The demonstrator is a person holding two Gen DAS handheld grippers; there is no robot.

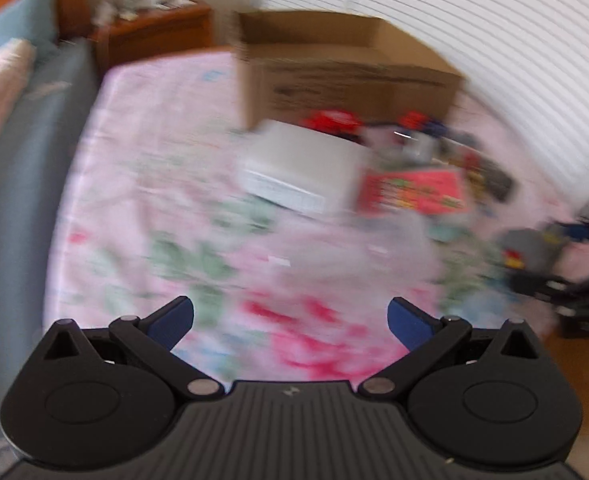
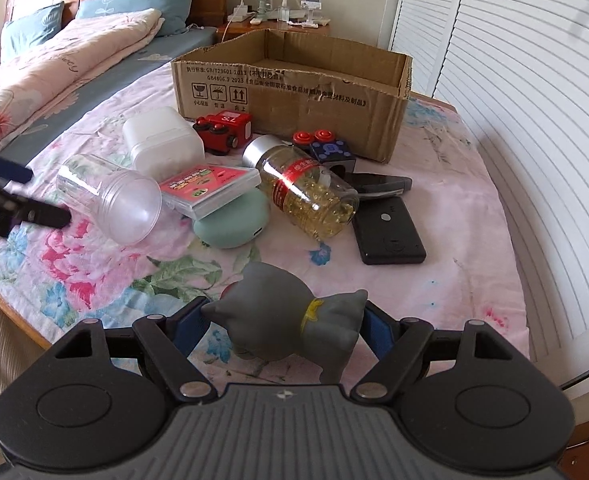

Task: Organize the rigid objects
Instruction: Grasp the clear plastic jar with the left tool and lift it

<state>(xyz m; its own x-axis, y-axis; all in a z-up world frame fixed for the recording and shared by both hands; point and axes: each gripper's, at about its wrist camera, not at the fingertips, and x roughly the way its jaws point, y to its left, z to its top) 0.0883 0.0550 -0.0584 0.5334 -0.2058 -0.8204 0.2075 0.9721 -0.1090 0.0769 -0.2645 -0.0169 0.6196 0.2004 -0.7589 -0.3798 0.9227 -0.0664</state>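
Observation:
My right gripper [image 2: 284, 314] is shut on a grey rubber cat figure [image 2: 270, 292] with a yellow collar, its blue pads pressing the ear side and the tail side, low over the flowered bedspread [image 2: 454, 208]. Beyond it stands an open cardboard box [image 2: 294, 92]. In front of the box lie a clear plastic cup [image 2: 110, 196], a white case [image 2: 162, 140], a red toy car [image 2: 224, 130], a capsule bottle [image 2: 306, 188], a red card box [image 2: 210, 186] on a green case [image 2: 234, 220], and a black device [image 2: 390, 232]. My left gripper [image 1: 290, 312] is open with nothing between its fingers; its view is blurred.
A folded quilt [image 2: 66, 64] and blue pillows lie at the left of the bed. A nightstand [image 2: 278, 24] with small items stands behind the box. White louvred doors [image 2: 534, 120] run along the right. The bed's wooden edge [image 2: 10, 316] is near left.

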